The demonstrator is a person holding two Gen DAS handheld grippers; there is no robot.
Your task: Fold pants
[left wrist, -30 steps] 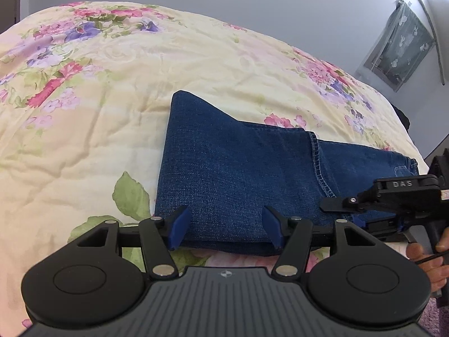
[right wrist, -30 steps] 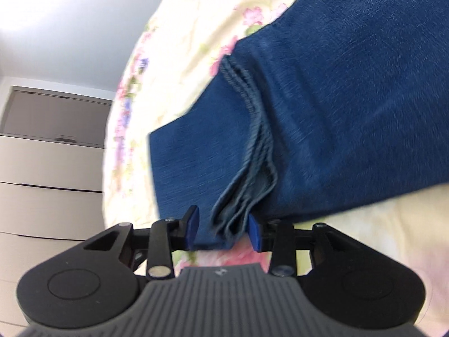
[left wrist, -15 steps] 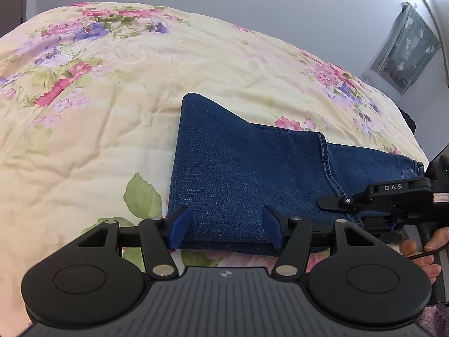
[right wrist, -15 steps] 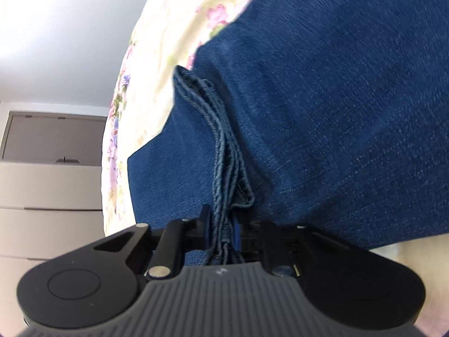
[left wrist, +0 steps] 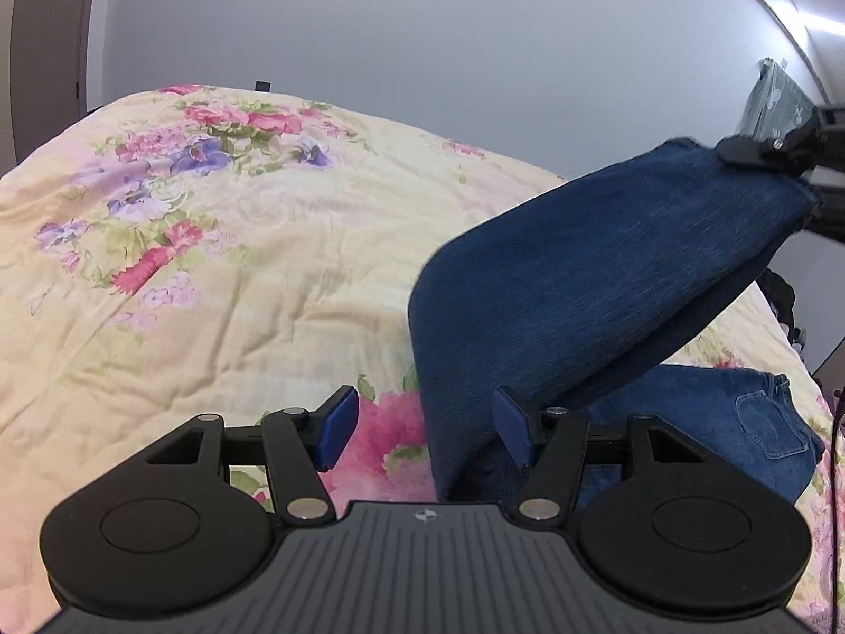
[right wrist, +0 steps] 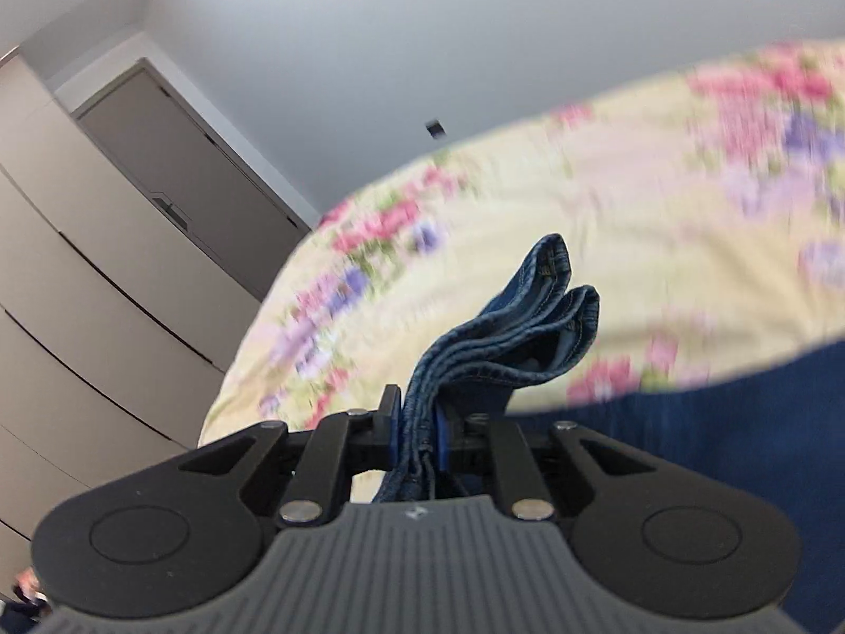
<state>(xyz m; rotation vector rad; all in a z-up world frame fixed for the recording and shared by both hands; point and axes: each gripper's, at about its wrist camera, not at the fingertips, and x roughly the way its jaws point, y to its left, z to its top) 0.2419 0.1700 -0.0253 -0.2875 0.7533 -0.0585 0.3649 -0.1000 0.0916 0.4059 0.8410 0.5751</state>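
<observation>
The blue jeans lie on the bed, their leg ends lifted into the air at the upper right. My right gripper is shut on those leg hems. In the right wrist view the bunched hems stick up past the pads of my right gripper. The waist part with a back pocket stays flat on the quilt. My left gripper hangs open above the near fold. The denim's left edge shows between its fingers, but the pads do not press it.
A pale yellow floral quilt covers the whole bed. A beige wardrobe with drawers stands beyond the bed. A grey cloth hangs on the far wall and a dark object sits at the bed's right edge.
My right gripper closed on the leg hems and raised them high off the bed, so the leg part now slopes up. My left gripper rose a little and stayed open.
</observation>
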